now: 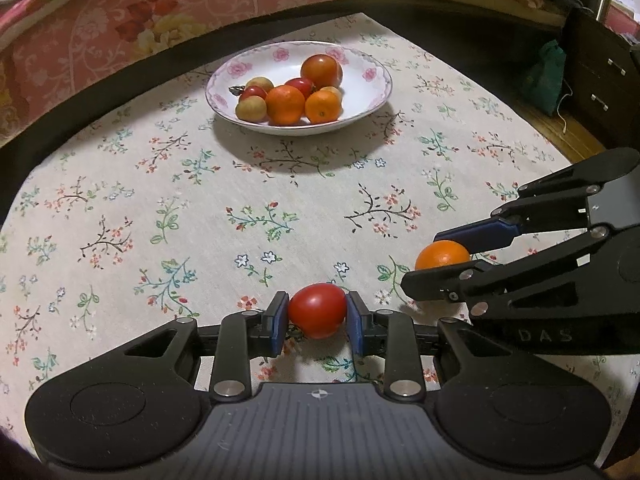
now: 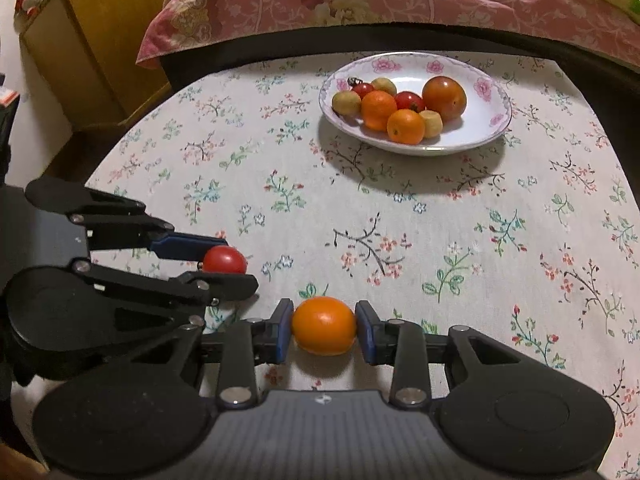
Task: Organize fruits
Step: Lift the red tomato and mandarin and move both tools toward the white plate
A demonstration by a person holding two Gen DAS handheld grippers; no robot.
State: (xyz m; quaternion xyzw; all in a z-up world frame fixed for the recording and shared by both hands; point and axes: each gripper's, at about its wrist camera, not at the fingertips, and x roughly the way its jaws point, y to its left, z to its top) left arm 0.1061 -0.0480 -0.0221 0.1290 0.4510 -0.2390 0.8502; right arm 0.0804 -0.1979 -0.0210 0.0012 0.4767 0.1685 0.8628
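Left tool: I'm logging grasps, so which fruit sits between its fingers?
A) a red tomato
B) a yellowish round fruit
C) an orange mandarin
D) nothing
A: the left tool is closed on a red tomato, while the right tool holds the orange mandarin.

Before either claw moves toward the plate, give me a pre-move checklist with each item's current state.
1. Left claw shut on the red tomato, blue pads on both sides: ok.
2. Right claw shut on the orange, pads on both sides: ok.
3. Both fruits lifted clear of the floral tablecloth: cannot tell.
4. Cloth between the claws and the flower-rimmed plate free of loose fruit: ok.
5. Room in the plate: fruit is clustered toward its near side, bare white remains at the far rim: ok.
6. The two claws sit close side by side, so simultaneous moves could clash: not ok.
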